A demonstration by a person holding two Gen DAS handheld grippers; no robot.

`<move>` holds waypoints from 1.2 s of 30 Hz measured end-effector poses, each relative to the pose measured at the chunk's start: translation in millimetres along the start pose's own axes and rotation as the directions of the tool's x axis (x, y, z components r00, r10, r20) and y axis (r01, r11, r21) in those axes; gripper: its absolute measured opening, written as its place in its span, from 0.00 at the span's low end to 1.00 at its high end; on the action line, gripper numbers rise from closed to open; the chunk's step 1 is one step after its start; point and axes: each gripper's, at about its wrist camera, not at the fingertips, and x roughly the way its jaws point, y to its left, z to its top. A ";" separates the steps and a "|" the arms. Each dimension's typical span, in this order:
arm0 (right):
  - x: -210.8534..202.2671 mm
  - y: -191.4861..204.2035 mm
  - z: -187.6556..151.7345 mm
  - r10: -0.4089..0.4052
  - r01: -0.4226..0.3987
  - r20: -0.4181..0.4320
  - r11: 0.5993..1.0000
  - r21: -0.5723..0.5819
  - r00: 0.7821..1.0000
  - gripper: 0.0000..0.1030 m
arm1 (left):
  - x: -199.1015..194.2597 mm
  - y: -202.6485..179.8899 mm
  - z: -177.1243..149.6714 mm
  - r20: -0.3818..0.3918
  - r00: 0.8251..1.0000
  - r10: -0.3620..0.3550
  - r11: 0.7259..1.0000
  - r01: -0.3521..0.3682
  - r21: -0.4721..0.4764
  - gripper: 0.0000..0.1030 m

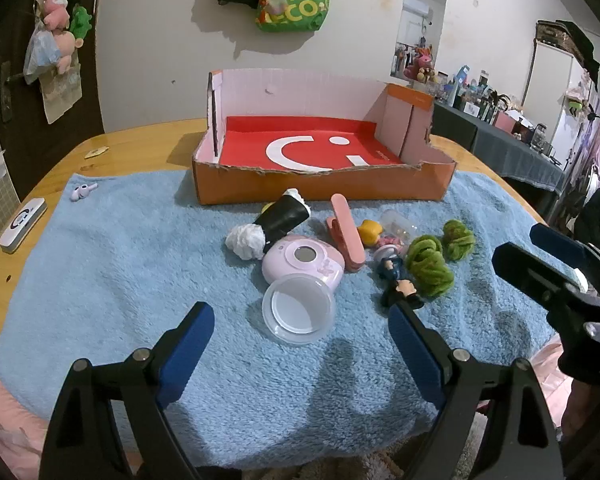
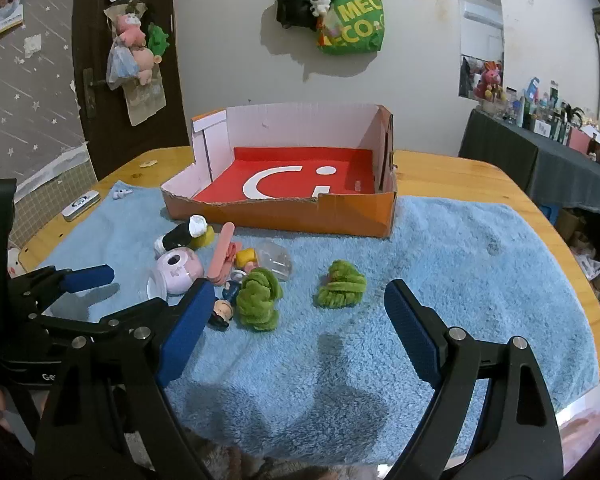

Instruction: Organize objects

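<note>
Both tools hover low over the blue towel [image 1: 100, 280] on the wooden counter [image 1: 140, 140] – the left hand-held gripper [image 1: 300, 344] has its blue pads spread wide, nothing between them, with the clear round lid [image 1: 298, 308] just ahead at frame centre. The right hand-held gripper [image 2: 296, 332] is equally wide apart and empty. In the right wrist view, 2 green yarn bundles sit mid-frame: one [image 2: 258, 298] beside the small figurine [image 2: 222, 312], the other [image 2: 342, 284] apart to its right. Left of centre lie the pink round gadget [image 2: 178, 270], pink clip [image 2: 224, 254] and black-and-white toy [image 2: 182, 236] – all clustered before the orange cardboard box [image 2: 284, 212], its red floor bare
</note>
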 end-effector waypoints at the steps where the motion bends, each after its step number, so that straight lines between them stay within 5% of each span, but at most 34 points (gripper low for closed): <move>1: 0.7 0.2 -0.4 -0.001 0.001 -0.003 1.000 -0.001 1.000 0.84 | 0.2 0.1 0.0 0.001 1.000 0.000 1.000 0.000 -0.001 0.86; 11: 7.6 0.3 -2.6 0.003 -0.003 -0.030 1.000 0.002 1.000 0.84 | 5.0 3.4 -0.9 -0.018 1.000 -0.003 1.000 0.003 -0.005 0.82; 16: 13.8 1.5 -4.2 0.007 -0.007 -0.054 1.000 -0.001 0.999 0.71 | 7.4 3.5 -0.6 -0.026 1.000 -0.003 1.000 0.003 -0.002 0.82; 36: 38.7 7.9 -6.6 0.040 -0.039 -0.112 0.999 0.012 0.993 0.56 | 18.4 3.7 -0.9 -0.056 0.998 -0.022 1.000 0.023 0.001 0.70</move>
